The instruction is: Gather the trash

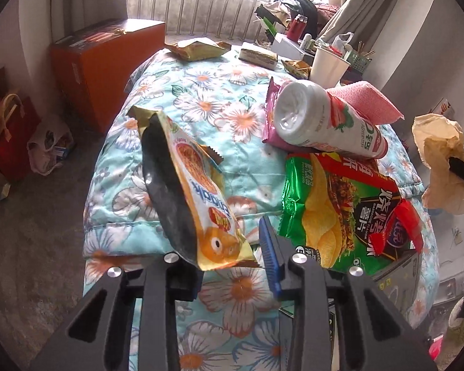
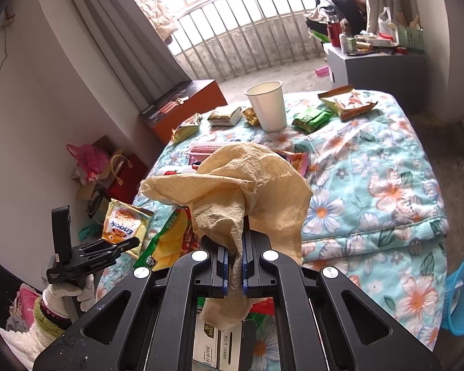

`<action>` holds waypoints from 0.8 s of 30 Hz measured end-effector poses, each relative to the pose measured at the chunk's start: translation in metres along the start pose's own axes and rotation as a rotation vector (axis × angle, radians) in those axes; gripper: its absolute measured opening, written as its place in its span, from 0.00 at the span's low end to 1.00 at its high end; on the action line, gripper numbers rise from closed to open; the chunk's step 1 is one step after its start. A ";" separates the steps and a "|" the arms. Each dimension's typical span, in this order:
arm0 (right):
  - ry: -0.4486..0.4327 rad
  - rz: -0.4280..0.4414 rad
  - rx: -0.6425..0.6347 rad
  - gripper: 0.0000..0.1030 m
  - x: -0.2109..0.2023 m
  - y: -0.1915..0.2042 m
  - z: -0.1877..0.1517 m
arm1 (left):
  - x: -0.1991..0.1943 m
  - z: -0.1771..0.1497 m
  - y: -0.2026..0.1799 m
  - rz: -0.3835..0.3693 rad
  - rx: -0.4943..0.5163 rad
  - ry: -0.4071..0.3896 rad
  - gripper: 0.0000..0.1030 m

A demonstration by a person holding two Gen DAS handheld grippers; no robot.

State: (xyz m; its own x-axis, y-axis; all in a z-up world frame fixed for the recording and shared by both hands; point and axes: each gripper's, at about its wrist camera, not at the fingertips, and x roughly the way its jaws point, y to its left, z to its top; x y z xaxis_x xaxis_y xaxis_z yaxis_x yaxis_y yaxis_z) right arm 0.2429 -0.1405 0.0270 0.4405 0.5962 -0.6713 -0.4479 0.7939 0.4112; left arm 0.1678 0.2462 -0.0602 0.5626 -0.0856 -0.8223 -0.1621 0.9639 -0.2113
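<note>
My left gripper (image 1: pixel 232 262) stands with its jaws apart; an orange and white Enaak snack packet (image 1: pixel 198 191) rests against the left finger, and I cannot tell whether it is pinched. The packet also shows in the right wrist view (image 2: pixel 123 225) at the left gripper's tip. My right gripper (image 2: pixel 235 266) is shut on a crumpled beige paper napkin (image 2: pixel 241 182), held above the floral bedspread (image 2: pixel 371 191). The napkin shows in the left wrist view (image 1: pixel 439 160) at far right. A green crisp bag (image 1: pixel 340 207), a white bottle (image 1: pixel 324 120) and a pink wrapper (image 1: pixel 270 108) lie on the bedspread (image 1: pixel 207 92).
A white paper cup (image 2: pixel 267 105), several snack packets (image 2: pixel 346 100) and a green packet (image 2: pixel 312 119) lie at the bed's far end. An orange box (image 1: pixel 105 65) stands left of the bed. A blue basket (image 2: pixel 462 293) sits on the floor at right. A grey cabinet (image 2: pixel 377 65) holds clutter.
</note>
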 end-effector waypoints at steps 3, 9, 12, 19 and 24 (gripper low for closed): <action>-0.010 -0.001 0.003 0.05 -0.003 0.000 0.000 | -0.006 0.001 0.001 0.022 0.009 -0.037 0.18; -0.055 0.013 0.018 0.04 -0.019 -0.006 0.001 | -0.030 0.003 -0.003 0.065 0.037 -0.125 0.12; -0.092 0.030 0.039 0.04 -0.034 -0.013 0.002 | -0.050 0.006 -0.012 0.076 0.060 -0.183 0.12; -0.203 0.009 0.118 0.04 -0.084 -0.053 -0.003 | -0.097 0.017 -0.074 -0.026 0.195 -0.296 0.12; -0.272 -0.069 0.222 0.04 -0.126 -0.108 -0.023 | -0.100 0.028 -0.155 -0.190 0.337 -0.287 0.12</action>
State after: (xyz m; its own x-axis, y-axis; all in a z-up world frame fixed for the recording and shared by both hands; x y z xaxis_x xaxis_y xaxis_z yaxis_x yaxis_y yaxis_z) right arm 0.2176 -0.3043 0.0530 0.6685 0.5265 -0.5254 -0.2429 0.8222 0.5149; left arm 0.1600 0.1122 0.0694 0.7659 -0.2405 -0.5964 0.2100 0.9701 -0.1215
